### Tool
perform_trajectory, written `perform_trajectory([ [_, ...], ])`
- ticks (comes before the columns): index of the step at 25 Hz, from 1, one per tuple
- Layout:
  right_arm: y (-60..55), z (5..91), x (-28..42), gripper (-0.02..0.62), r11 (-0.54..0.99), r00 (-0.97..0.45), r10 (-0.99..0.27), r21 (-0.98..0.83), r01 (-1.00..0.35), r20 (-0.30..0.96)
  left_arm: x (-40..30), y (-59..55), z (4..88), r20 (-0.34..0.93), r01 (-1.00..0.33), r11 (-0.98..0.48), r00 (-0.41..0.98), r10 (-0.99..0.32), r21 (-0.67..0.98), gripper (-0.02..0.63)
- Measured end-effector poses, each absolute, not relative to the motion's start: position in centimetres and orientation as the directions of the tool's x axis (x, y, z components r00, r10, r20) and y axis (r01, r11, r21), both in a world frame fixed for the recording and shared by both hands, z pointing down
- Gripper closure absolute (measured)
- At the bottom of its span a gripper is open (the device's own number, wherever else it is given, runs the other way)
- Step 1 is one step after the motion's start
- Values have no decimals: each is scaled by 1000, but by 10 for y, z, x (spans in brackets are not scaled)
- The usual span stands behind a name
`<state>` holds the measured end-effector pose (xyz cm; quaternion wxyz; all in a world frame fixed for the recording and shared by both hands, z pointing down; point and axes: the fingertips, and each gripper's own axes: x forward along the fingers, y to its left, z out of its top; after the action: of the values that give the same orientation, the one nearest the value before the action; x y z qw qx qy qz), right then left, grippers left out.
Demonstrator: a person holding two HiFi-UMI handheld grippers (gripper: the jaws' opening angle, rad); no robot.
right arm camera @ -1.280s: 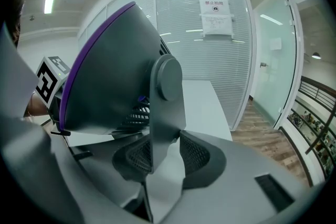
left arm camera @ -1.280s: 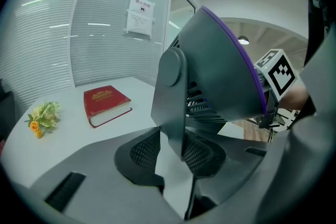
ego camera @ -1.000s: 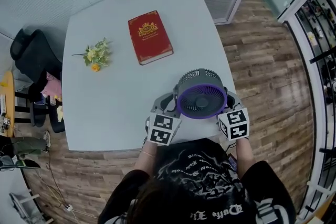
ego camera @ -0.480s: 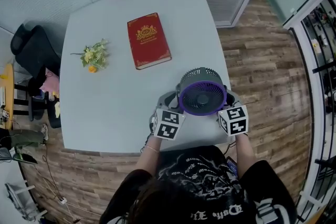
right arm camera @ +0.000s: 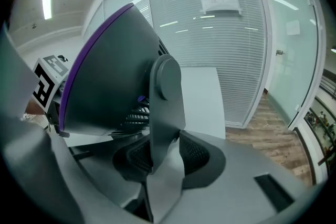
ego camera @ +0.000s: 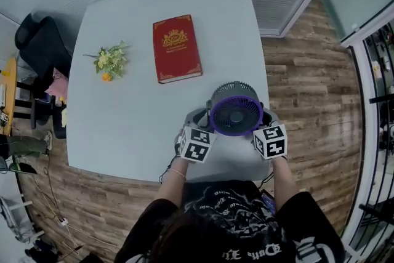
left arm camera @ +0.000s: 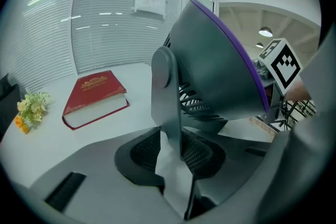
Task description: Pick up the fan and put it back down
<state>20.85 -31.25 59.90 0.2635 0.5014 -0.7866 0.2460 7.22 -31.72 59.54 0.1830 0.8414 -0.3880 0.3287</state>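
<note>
The fan (ego camera: 236, 109), a grey round one with a purple front rim, is held between my two grippers over the table's near right part, its face tilted up toward me. My left gripper (ego camera: 196, 122) is shut on the fan's left support arm (left arm camera: 167, 102), which passes between the ribbed pads (left arm camera: 144, 152). The right gripper (ego camera: 268, 121) is shut on the right support arm (right arm camera: 165, 107). In both gripper views the fan's housing (left arm camera: 220, 71) (right arm camera: 110, 81) fills the middle. Its underside is hidden, so I cannot tell whether it touches the table.
The pale grey table (ego camera: 123, 126) carries a red book (ego camera: 176, 48) at the back middle and a small bunch of flowers (ego camera: 109, 62) at the left. A black chair (ego camera: 37, 52) stands beyond the left edge. Wooden floor lies to the right.
Both grippers and the fan have sunk toward the table and shifted slightly away from the person. Both grips look unchanged.
</note>
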Motion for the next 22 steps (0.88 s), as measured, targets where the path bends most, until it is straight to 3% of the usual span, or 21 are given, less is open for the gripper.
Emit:
perform_trajectory([
  [22, -350, 622, 217, 468, 400, -418, -637, -185, -898, 648, 79, -351, 623, 698, -814, -574, 460, -548, 86, 500],
])
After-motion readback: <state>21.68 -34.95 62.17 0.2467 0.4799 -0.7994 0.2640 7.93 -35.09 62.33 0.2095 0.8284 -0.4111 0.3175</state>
